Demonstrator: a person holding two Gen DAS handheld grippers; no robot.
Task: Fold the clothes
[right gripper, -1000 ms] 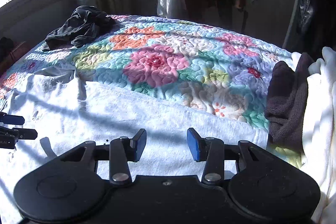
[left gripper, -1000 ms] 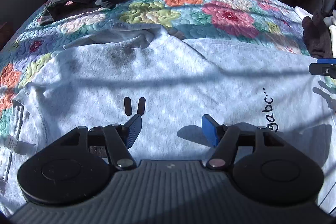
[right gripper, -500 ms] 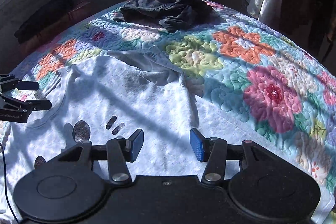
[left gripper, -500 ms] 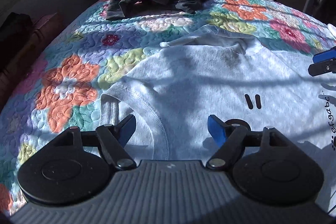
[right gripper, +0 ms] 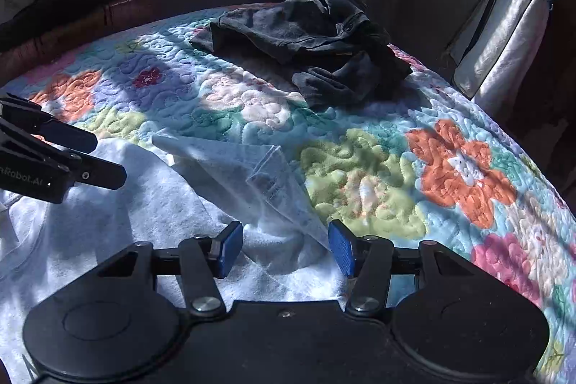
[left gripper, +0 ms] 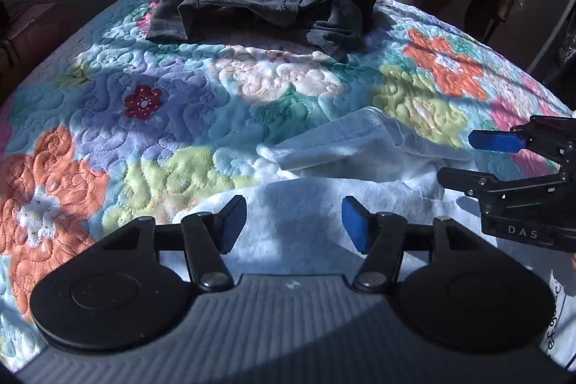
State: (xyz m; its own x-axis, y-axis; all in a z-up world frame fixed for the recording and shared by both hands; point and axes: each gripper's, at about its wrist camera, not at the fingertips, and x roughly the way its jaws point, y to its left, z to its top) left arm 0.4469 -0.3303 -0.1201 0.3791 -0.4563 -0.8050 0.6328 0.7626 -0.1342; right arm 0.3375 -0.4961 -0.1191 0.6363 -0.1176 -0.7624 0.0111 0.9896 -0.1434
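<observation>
Right wrist view: the white T-shirt (right gripper: 151, 215) is spread on the floral quilt (right gripper: 378, 175), its sleeve (right gripper: 252, 175) crumpled ahead of the right gripper (right gripper: 284, 249), released. The left gripper (left gripper: 291, 224), jaws just narrowed, holds nothing. A shallow pinch could catch quilt.

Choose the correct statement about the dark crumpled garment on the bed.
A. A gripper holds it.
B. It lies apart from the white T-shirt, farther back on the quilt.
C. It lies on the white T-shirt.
B: the dark garment lies on the floral quilt, with bare quilt between it and the white T-shirt.
</observation>
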